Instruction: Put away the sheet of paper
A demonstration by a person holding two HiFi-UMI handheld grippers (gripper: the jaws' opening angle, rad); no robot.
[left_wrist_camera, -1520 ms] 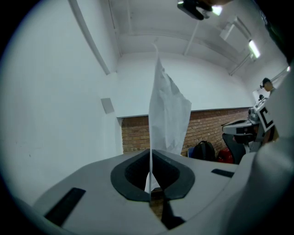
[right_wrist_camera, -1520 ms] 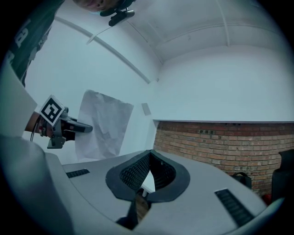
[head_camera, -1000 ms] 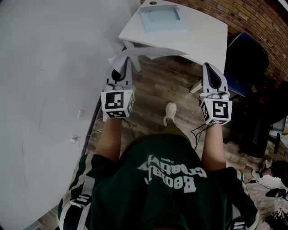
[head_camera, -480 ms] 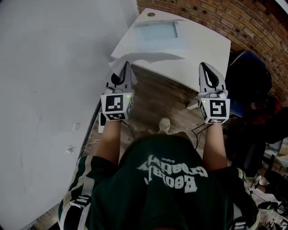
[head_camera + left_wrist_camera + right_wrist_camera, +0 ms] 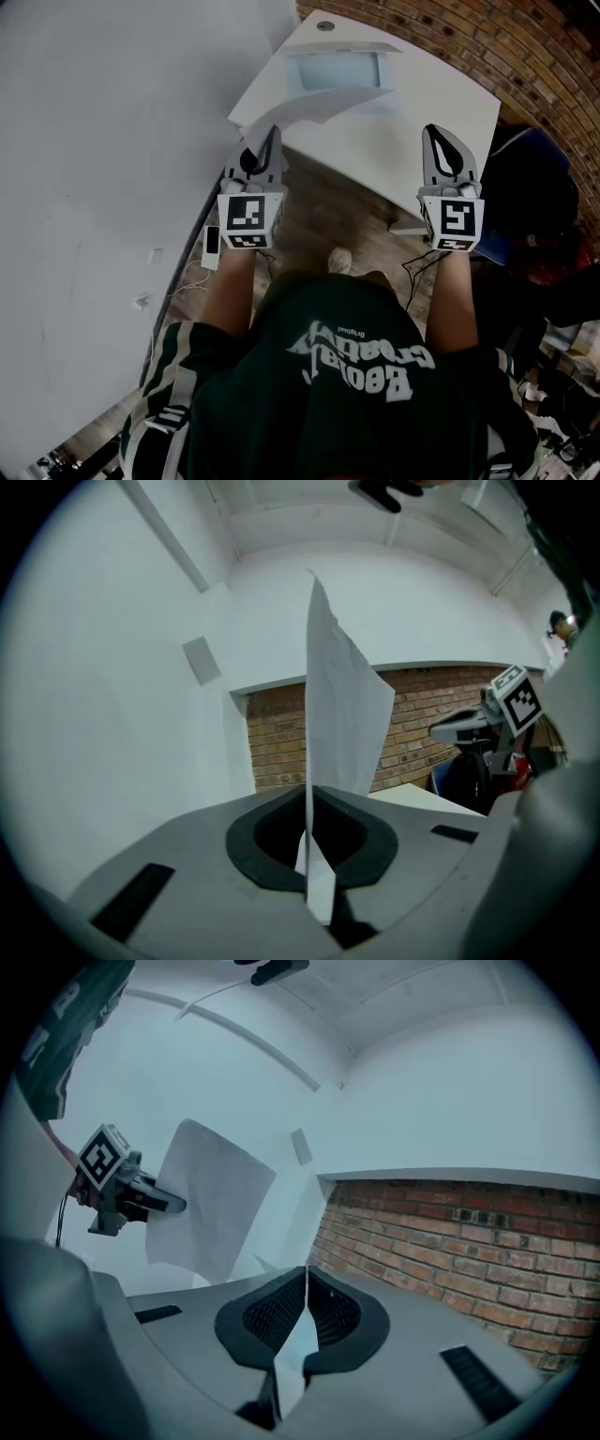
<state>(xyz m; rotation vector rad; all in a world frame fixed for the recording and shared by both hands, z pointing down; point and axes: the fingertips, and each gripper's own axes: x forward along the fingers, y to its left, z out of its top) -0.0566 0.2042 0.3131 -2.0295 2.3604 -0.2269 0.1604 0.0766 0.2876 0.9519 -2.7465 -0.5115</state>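
Observation:
A white sheet of paper (image 5: 309, 111) hangs out ahead of my left gripper (image 5: 273, 131), which is shut on its near edge. Its far end reaches over the corner of a white table (image 5: 422, 131). In the left gripper view the sheet (image 5: 342, 710) stands edge-on, pinched between the closed jaws of the left gripper (image 5: 307, 794). My right gripper (image 5: 434, 131) is held level beside it, over the table's near edge, shut with nothing in it. From the right gripper view, past the closed right gripper (image 5: 306, 1274), the left gripper (image 5: 141, 1199) shows holding the sheet (image 5: 211, 1199).
A pale blue tray (image 5: 339, 70) lies on the white table. A large grey-white surface (image 5: 94, 141) fills the left. A brick wall (image 5: 525, 47) runs behind, with a dark chair (image 5: 534, 178) at the right. A small white device (image 5: 214, 246) and cables lie on the wooden floor.
Both grippers have moved forward towards the white table, the left one carrying the sheet. The sheet's far end now lies over the table's corner. Neither gripper's jaws changed.

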